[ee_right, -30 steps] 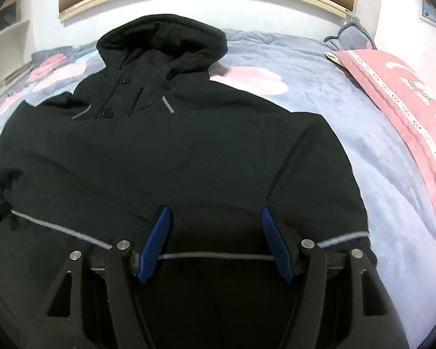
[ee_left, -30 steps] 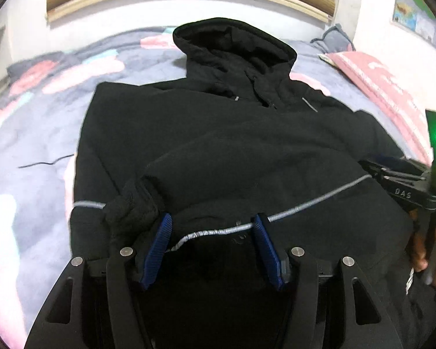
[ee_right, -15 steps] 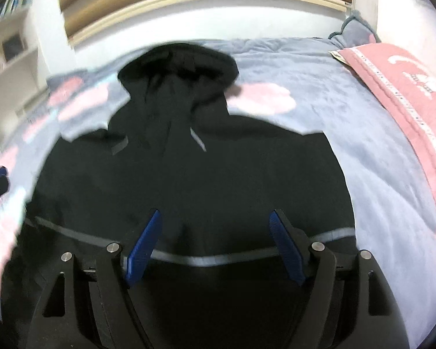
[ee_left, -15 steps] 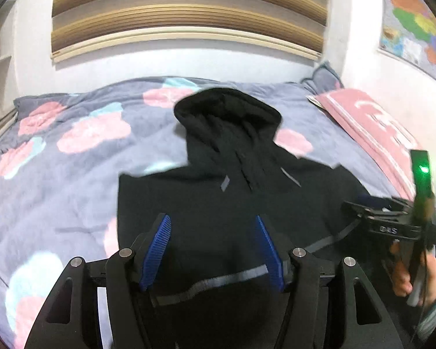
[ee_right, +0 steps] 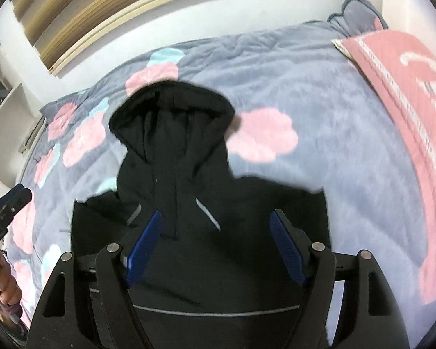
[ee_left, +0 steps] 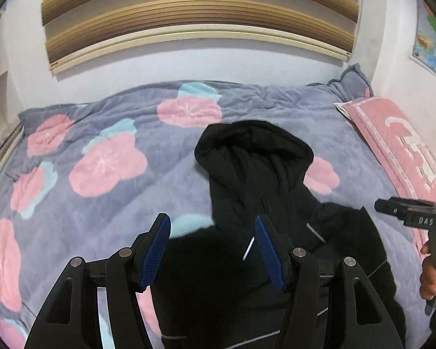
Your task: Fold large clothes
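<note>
While both claws, left claw (ee_left: 212, 250) & right claw (ee_right: 215, 247), gape empty, matte black hooded jacket (ee_right: 189, 174) lies on fleecy blanket (ee_right: 319, 145).

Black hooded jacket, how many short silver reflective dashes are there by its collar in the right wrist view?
2 on the black hooded jacket: left dash and right dash, flanking the front placket below the hood. Folds may hide others.

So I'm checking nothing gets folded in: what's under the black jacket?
The black jacket lies on a flowered blanket, which shows all round it. Anything directly beneath the jacket is covered.
</note>
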The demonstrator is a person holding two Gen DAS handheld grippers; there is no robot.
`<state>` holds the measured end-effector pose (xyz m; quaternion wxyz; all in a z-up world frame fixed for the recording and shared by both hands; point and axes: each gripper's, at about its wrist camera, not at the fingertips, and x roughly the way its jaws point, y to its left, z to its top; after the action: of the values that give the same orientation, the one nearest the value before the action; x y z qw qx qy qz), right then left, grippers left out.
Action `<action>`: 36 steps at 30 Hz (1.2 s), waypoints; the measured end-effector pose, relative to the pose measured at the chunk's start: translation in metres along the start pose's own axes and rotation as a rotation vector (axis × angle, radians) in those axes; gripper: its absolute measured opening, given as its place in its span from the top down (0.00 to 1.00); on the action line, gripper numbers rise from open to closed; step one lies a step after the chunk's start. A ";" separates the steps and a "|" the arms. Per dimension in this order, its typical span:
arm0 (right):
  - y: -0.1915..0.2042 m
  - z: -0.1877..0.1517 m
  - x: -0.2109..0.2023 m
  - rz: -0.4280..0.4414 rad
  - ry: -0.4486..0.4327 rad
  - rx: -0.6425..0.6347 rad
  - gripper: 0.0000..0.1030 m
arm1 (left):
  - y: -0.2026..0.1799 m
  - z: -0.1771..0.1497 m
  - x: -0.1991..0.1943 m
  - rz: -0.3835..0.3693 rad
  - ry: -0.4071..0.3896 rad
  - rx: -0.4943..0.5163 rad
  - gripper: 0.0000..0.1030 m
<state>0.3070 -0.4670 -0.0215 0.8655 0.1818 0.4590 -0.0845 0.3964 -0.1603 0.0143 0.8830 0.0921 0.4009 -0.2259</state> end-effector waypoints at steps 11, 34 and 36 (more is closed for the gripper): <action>0.008 0.082 0.059 -0.073 0.081 -0.065 0.24 | 0.006 0.061 0.084 -0.028 0.129 -0.029 0.40; -0.014 0.130 0.237 -0.065 0.131 -0.061 0.82 | 0.049 0.078 0.290 -0.025 0.216 -0.162 0.84; -0.024 0.133 0.222 -0.038 0.093 -0.030 0.85 | 0.063 0.074 0.282 -0.075 0.187 -0.228 0.84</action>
<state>0.5262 -0.5363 -0.1425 0.8441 0.1639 0.5033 -0.0857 0.6384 -0.2219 -0.1489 0.8375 -0.0035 0.5077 -0.2022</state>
